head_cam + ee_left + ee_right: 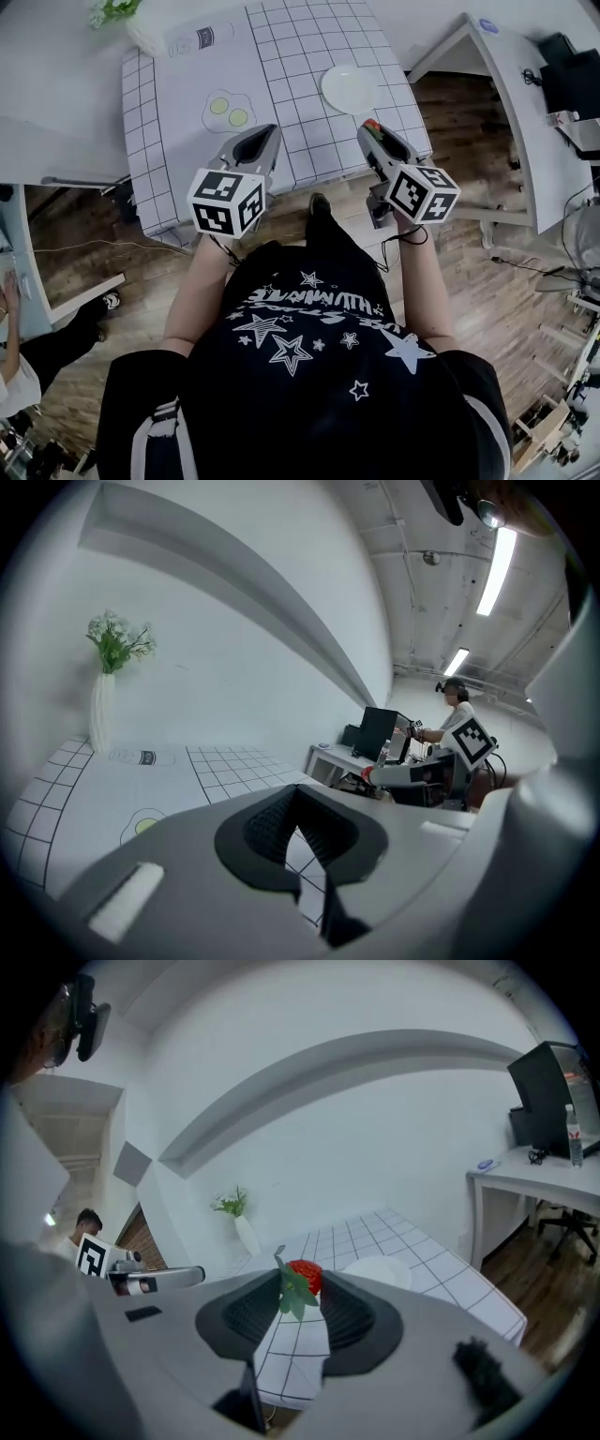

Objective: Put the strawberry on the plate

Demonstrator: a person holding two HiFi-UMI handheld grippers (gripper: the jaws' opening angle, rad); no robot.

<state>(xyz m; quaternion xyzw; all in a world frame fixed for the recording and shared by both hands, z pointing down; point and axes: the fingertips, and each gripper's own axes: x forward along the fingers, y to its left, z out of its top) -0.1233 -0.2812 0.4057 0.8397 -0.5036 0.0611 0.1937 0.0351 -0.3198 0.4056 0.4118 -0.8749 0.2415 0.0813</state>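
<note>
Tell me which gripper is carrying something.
The right gripper: a red strawberry sits pinched between its fingers. The left gripper has nothing between its own.

Red, leafy strawberry (305,1277) sits clamped in the right tool (298,1290), near white plate (349,89).

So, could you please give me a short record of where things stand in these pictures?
right tongs: shut on the strawberry
left tongs: shut, empty
plate: white, bare, on the checked table, beyond the right tongs
strawberry: not yet on the plate
also on table: fried-egg toy, vase of flowers
</note>
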